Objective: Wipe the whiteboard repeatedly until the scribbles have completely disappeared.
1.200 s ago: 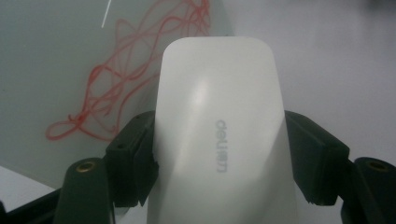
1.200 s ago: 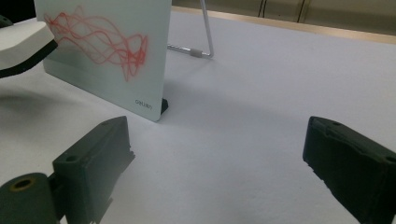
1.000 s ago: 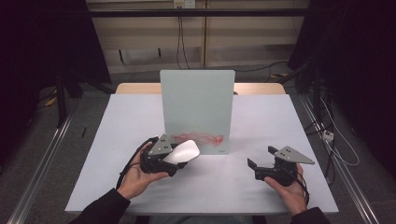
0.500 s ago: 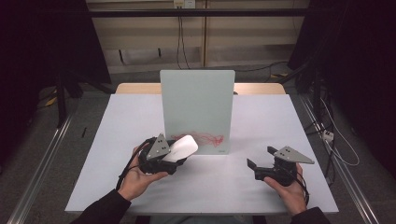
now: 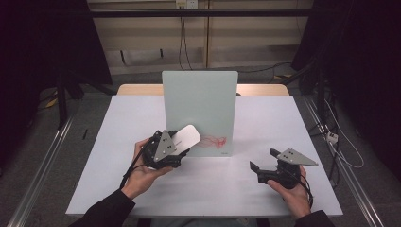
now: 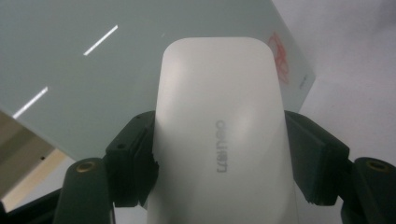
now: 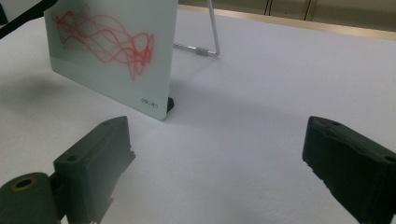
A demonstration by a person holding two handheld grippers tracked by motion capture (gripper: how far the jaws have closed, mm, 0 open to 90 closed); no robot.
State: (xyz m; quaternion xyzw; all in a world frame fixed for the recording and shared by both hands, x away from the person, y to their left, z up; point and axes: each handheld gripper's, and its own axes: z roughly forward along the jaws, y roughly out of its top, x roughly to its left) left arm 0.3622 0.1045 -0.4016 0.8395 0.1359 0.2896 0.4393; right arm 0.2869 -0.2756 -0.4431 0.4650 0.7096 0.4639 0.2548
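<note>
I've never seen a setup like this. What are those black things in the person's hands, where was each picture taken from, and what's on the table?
There is no robot here: a person holds a hand-operated clamp in each hand. One picture looks down from above the table; the other two come from small cameras riding on each clamp. The left gripper is shut on a white eraser, held near the board. The right gripper is open and holds nothing. On the white table stands a pale glass writing board on a wire stand, with red scribbles at its lower edge.

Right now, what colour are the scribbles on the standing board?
Red, on the pale board; clearest in the right gripper view.
</note>
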